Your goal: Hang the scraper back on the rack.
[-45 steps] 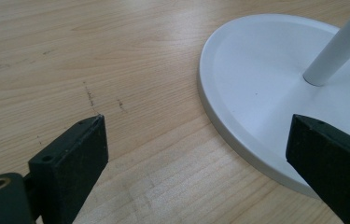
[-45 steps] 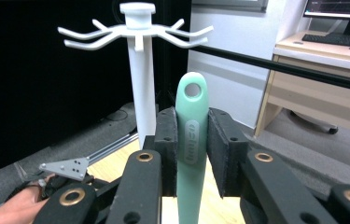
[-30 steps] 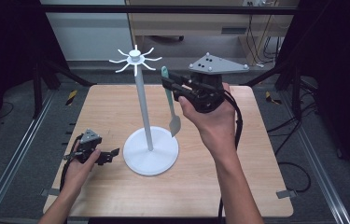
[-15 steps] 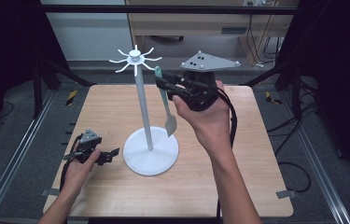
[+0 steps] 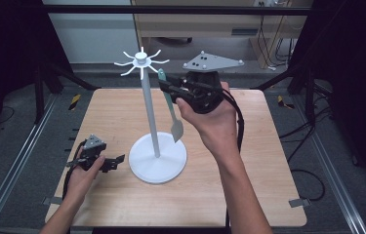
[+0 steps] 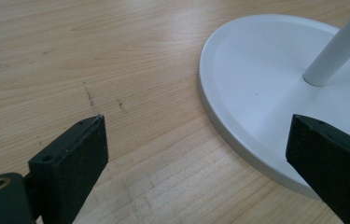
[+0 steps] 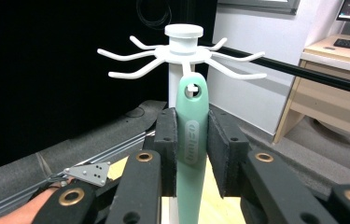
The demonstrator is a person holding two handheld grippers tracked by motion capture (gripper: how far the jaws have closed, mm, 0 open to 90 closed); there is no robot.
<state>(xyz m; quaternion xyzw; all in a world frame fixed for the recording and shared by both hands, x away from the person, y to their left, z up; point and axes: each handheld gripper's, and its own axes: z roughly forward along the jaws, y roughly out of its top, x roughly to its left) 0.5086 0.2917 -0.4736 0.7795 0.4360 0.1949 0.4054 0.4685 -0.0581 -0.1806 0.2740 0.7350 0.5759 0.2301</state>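
A white hanging rack stands mid-table: a round base (image 5: 157,158), a thin pole (image 5: 150,112) and a crown of hooks (image 5: 141,61). My right gripper (image 5: 167,87) is held high beside the crown, shut on the handle of a mint-green spatula (image 5: 173,114) whose blade hangs toward the base. In the right gripper view the handle (image 7: 192,140) stands upright between the pads (image 7: 222,140), its hanging hole just under the hooks (image 7: 183,49). My left gripper (image 5: 117,162) rests low on the table left of the base, open. In its own view the left gripper (image 6: 196,140) holds nothing and the base (image 6: 275,93) lies ahead.
The wooden table (image 5: 102,112) is bordered by metal frame rails (image 5: 14,165). Cables trail from both grippers. A desk (image 5: 195,24) and dark surroundings lie beyond the far edge.
My right gripper has shifted slightly left toward the rack's top, carrying the spatula with it. The left gripper has stayed where it was.
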